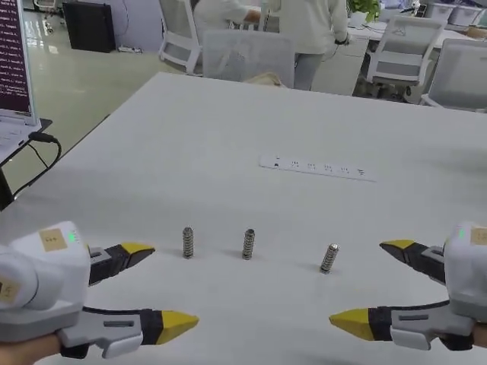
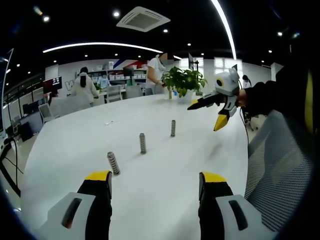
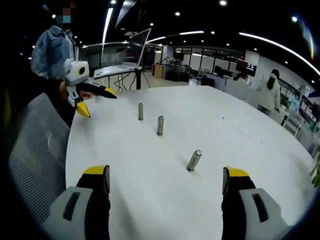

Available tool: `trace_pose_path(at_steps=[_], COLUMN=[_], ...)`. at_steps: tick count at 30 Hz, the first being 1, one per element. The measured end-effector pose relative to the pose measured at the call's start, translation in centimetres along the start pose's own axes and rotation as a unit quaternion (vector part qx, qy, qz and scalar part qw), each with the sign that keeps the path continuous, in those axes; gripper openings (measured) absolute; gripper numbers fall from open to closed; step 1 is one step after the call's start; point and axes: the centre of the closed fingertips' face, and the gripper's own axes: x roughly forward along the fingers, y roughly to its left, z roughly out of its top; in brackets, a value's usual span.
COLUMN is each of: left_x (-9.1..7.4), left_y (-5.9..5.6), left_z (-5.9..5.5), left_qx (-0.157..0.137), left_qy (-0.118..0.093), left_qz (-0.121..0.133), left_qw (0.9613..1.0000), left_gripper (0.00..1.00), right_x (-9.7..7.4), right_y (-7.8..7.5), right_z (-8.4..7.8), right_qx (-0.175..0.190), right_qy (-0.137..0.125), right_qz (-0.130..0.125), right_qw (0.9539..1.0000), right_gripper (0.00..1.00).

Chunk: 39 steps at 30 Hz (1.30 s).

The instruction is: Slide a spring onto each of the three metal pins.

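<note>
Fingers of left gripper spread wide at lower left of head view, yellow tips apart, nothing between them. Same for right gripper at lower right: jaws released, empty, tips pointing in toward frame centre. Both over white table, apart from the springs. Three springs standing in a row across lower middle of head view, between the two grippers. Left spring upright, near upper tip of left gripper. Middle spring upright, a little to its right. Right spring slightly lower in frame, tilted with top leaning right, bright metal tip showing above the coils. Cannot tell for the other two whether a pin sits inside. In left gripper view, row running from lower left up toward centre, left spring nearest, just above the left-hand fingertip; right gripper at upper right of that frame, open. In right gripper view, right spring nearest, near centre, leaning; other two receding toward upper left; left gripper at upper left, open. White power strip flat on table above the row in head view, well apart from it. Laptop at upper left edge; office chairs and a standing person along top.
</note>
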Motion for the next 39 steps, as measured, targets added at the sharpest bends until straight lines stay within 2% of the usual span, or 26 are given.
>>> trace_pose_path(at_steps=[6, 11, 14, 18, 39], left_x=[-0.1, -0.1, -0.1, -0.1, -0.2], left_y=[0.0, -0.2, -0.2, -0.2, 0.0], left_z=[-0.2, -0.4, -0.4, -0.4, -1.0], left_qx=[-0.006, -0.010, -0.012, -0.014, -0.025], left_qy=[-0.001, -0.002, -0.003, -0.004, -0.004], left_qz=[0.004, 0.005, 0.006, 0.007, 0.012], left_qw=[1.0000, 0.9999, 0.9999, 0.9999, 0.9996], left_gripper=[0.68, 0.68, 0.68, 0.68, 0.68], right_x=[0.2, 0.6, 1.0, 1.0, 1.0], right_y=[0.6, 1.1, 1.7, 1.8, 1.9], right_z=[-0.9, -1.0, -1.6, -1.5, -2.0], right_qx=[0.007, 0.023, 0.023, 0.031, 0.037], right_qy=[-0.001, -0.017, -0.009, -0.016, -0.010], right_qz=[0.004, 0.007, 0.013, 0.013, 0.010], right_qw=[1.0000, 0.9996, 0.9996, 0.9993, 0.9992], right_gripper=[0.94, 0.95, 0.96, 0.97, 0.97])
